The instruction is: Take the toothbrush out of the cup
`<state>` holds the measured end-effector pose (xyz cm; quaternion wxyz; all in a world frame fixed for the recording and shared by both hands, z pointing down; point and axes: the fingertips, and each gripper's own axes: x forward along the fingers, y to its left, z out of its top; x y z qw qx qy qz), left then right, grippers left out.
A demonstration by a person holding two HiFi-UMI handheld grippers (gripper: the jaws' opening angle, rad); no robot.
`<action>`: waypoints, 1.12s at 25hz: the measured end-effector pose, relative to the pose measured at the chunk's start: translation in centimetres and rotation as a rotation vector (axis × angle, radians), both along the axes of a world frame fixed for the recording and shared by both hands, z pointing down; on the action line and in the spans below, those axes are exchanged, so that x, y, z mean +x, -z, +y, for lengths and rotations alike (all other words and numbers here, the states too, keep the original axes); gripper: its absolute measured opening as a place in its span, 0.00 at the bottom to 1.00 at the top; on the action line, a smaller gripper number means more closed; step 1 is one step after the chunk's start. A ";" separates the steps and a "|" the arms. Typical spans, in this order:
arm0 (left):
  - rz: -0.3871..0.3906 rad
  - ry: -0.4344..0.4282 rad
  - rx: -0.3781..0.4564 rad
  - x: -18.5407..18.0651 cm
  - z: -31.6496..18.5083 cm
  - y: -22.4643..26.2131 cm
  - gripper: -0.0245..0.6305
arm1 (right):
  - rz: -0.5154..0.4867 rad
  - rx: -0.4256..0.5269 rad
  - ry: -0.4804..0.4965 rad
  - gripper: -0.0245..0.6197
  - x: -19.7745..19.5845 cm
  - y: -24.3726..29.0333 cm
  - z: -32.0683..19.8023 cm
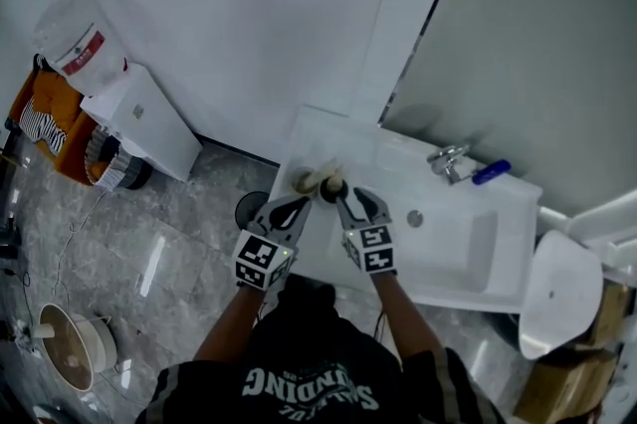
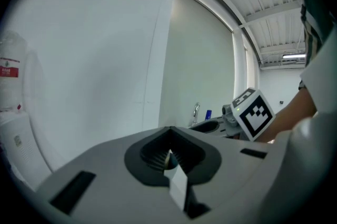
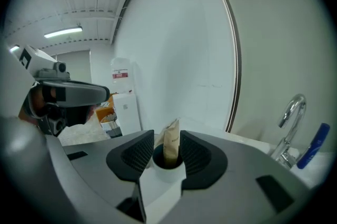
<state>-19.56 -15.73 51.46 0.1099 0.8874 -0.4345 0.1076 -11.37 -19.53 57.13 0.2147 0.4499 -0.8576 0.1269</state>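
While the paper-wrapped toothbrush [image 3: 171, 144] stands in the white cup [image 3: 168, 171] on the sink surface [image 1: 304, 141], the right gripper [image 3: 167, 132] has its jaws spread wide around the cup and the left gripper [image 2: 170, 131] has its jaws pressed together, so lifting the toothbrush out is left to do.

- Left gripper [image 1: 292, 206]: jaws closed together, tips meeting (seen in its own view).
- Right gripper [image 1: 358, 203]: jaws spread wide apart.
- Left forearm [image 1: 224, 332] and right forearm [image 1: 408, 313] reach forward, with the grippers side by side and close together.
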 end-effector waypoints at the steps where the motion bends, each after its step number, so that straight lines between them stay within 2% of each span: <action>1: -0.001 -0.001 -0.003 -0.2 -0.1 -0.1 0.03 | 0.012 -0.012 -0.001 0.24 -0.2 -0.6 -0.4; 5: -0.004 -0.009 -0.015 -1.2 -0.5 -0.7 0.03 | 0.052 -0.052 -0.003 0.24 -0.9 -2.7 -2.0; 14: 0.020 -0.044 -0.035 -2.8 -1.9 -1.7 0.03 | 0.100 -0.074 -0.027 0.24 -1.9 -4.7 -3.4; 16: 0.026 -0.069 -0.037 -2.9 -2.2 -1.9 0.03 | 0.109 -0.069 -0.047 0.24 -1.7 -4.6 -3.7; 18: 0.032 -0.090 -0.038 -2.9 -2.5 -1.9 0.03 | 0.110 -0.063 -0.067 0.16 -1.5 -4.4 -3.7; 21: 0.037 -0.115 -0.035 -2.9 -3.1 -2.1 0.03 | 0.098 -0.054 -0.085 0.12 -1.3 -4.1 -3.7; 28: 0.048 -0.160 -0.035 -1.8 -3.9 -2.2 0.03 | 0.057 0.032 -0.118 0.09 -0.4 0.2 -3.6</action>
